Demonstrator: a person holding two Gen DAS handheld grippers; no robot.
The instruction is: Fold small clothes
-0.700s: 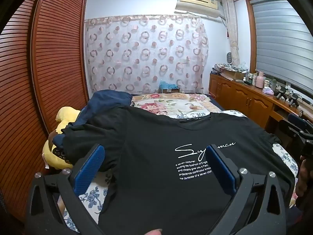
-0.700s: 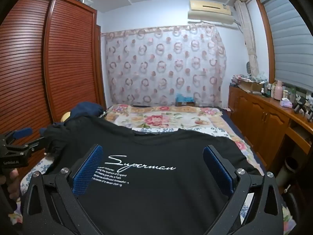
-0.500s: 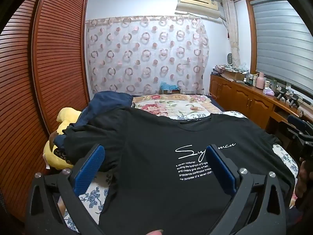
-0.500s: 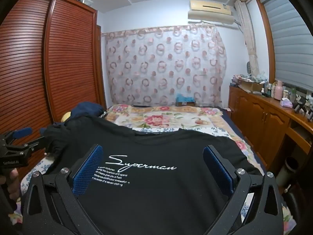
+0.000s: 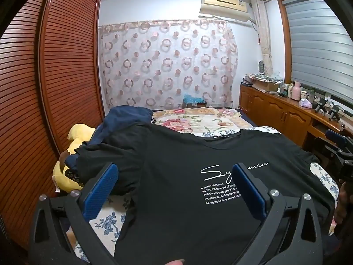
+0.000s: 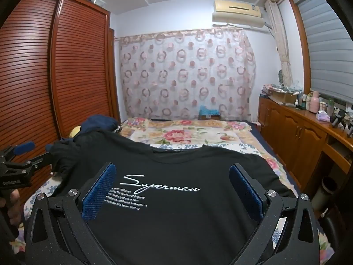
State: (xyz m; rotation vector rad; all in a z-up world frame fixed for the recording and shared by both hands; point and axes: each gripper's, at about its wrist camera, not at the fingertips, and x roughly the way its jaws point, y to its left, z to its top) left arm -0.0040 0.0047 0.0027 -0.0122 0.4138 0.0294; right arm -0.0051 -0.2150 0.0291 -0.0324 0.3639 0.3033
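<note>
A black T-shirt (image 5: 176, 176) with white "Superman" lettering lies spread front-up on the bed, collar toward the far end; it also shows in the right wrist view (image 6: 176, 176). My left gripper (image 5: 174, 187) is open and empty, hovering above the shirt's left half near the hem. My right gripper (image 6: 172, 187) is open and empty, above the shirt's right half. Each gripper appears at the edge of the other's view: the right one (image 5: 337, 150) and the left one (image 6: 19, 161). The shirt's left sleeve rests on a pile at the bed's left side.
The bed (image 6: 187, 132) has a floral cover. A navy garment (image 5: 125, 121) and a yellow plush toy (image 5: 75, 137) lie at its left edge by the slatted wardrobe (image 5: 44, 88). A wooden cabinet (image 6: 297, 137) with bottles runs along the right wall.
</note>
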